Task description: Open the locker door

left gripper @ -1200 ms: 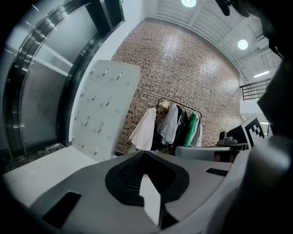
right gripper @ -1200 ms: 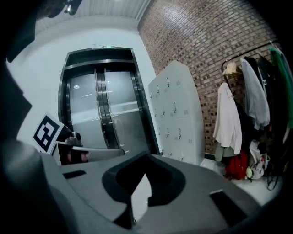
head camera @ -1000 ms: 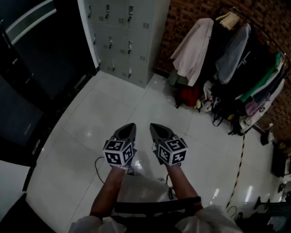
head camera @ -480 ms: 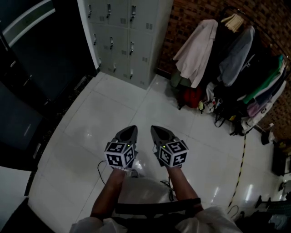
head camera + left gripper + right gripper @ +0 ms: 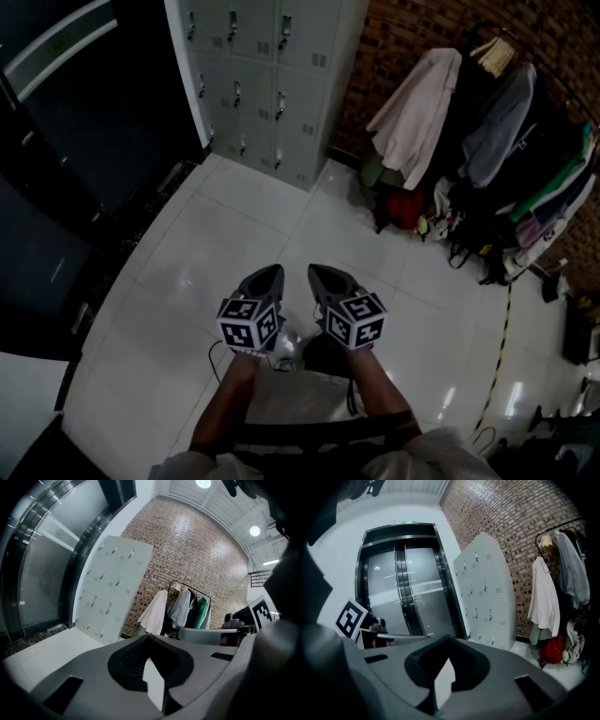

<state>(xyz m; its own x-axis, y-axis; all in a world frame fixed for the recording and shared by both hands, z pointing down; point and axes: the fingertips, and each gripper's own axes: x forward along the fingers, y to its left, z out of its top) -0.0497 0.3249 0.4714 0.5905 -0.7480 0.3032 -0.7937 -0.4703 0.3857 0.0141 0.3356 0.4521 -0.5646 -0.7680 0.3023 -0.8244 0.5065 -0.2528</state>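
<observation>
Locker bank (image 5: 262,84) has dropped lower in the head view than a second ago; all its doors are shut.
The white tile floor (image 5: 206,244) has slid back with it, and the clothes rack (image 5: 487,141) by the brick wall (image 5: 403,37) has shifted right in frame. The locker bank stands at the floor's far edge, between the dark glass doors (image 5: 84,122) and the brick wall, well apart from both grippers. Left gripper (image 5: 270,275) and right gripper (image 5: 315,274) stay side by side over the floor, tips pointing ahead. Each is clenched, with nothing between its jaws.
</observation>
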